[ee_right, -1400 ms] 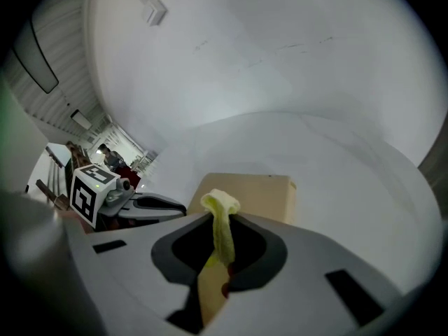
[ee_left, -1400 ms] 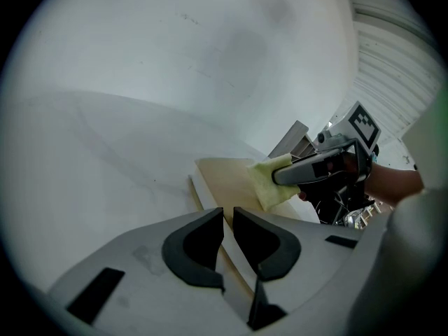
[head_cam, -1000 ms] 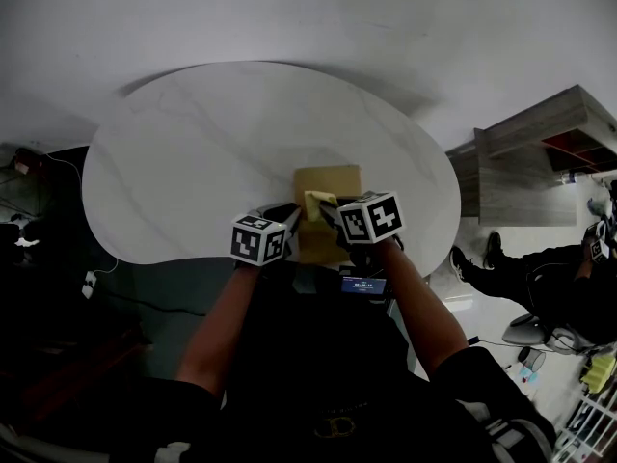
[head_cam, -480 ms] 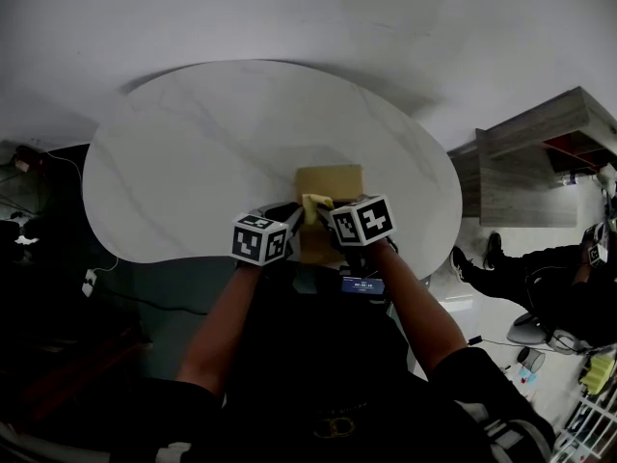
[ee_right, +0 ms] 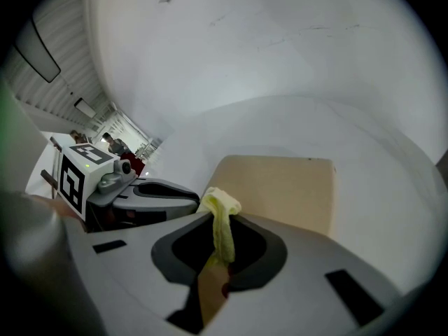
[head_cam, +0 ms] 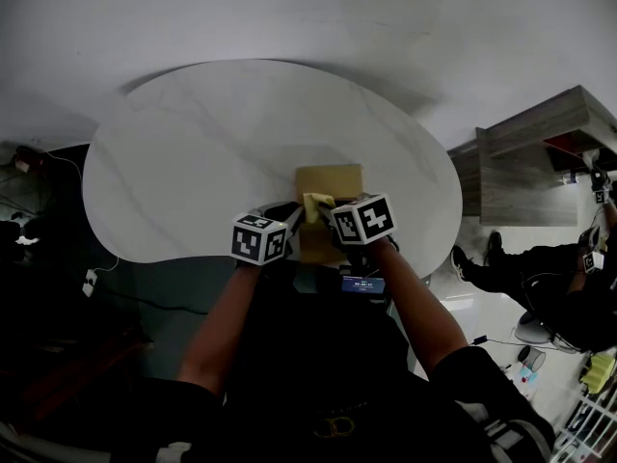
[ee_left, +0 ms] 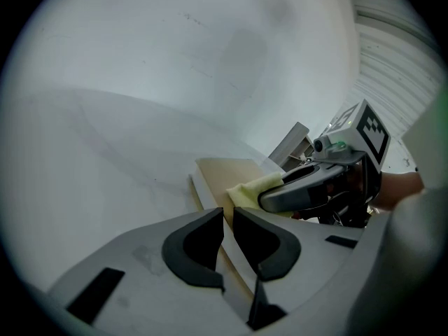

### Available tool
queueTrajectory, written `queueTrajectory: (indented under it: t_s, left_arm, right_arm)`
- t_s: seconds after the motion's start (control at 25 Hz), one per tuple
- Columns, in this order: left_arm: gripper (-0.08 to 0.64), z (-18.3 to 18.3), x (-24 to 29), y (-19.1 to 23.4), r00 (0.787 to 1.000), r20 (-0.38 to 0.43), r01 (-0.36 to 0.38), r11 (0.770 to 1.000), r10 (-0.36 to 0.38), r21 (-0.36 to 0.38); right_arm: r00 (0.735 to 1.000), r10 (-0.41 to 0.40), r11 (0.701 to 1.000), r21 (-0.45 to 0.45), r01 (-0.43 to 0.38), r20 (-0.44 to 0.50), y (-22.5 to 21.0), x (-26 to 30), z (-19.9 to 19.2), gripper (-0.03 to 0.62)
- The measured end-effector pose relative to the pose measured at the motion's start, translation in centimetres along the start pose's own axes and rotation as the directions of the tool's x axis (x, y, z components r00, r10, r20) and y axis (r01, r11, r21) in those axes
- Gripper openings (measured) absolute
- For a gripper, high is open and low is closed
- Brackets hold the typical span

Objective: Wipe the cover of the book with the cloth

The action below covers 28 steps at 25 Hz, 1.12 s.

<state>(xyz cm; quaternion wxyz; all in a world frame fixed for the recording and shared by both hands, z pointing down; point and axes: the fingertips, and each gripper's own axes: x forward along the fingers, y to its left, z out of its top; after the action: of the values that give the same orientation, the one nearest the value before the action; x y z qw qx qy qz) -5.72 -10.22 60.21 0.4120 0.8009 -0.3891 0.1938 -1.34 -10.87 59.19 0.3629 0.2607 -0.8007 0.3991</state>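
Mid-wipe at a white oval marble-patterned desk (head_cam: 212, 152): the right gripper (ee_right: 222, 240) has its fingers (ee_right: 259, 247) clamped on a small bunched yellow cloth (ee_right: 218, 203), which hangs between them and pokes out above their tips. The plain tan flat-lying book (ee_right: 280, 187) sits directly beneath and ahead of those fingers, most of its cover stretching away beyond their tips.

The left gripper (ee_left: 227, 222) rests at the book's near left corner. Its fingers (ee_left: 196, 240) are drawn almost together, with only a thin slit between them and nothing gripped. The book's edge runs away from just under their tips, and the cloth lies a little ahead of them to the right.

The wiping stroke appears to be in hand at the near end of the cover. The next move likely calls for pressing the cloth flat and drawing it away from the fingers across the bare far part, while the left fingers steady the book.

No title or brand shows on the cover. The gripper cubes carry only black-and-white square markers.
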Motion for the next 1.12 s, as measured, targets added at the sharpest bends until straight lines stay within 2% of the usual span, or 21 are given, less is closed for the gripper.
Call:
queueTrajectory:
  t_s: [1.12]
  left_arm:
    - [0.048, 0.0, -0.1, 0.1, 1.000, -0.006, -0.005, 1.000, 0.005, 0.013]
  right_arm:
    - [0.996, -0.083, 0.992, 0.094, 0.079, 0.043, -5.2, -3.9, -1.3, 0.087]
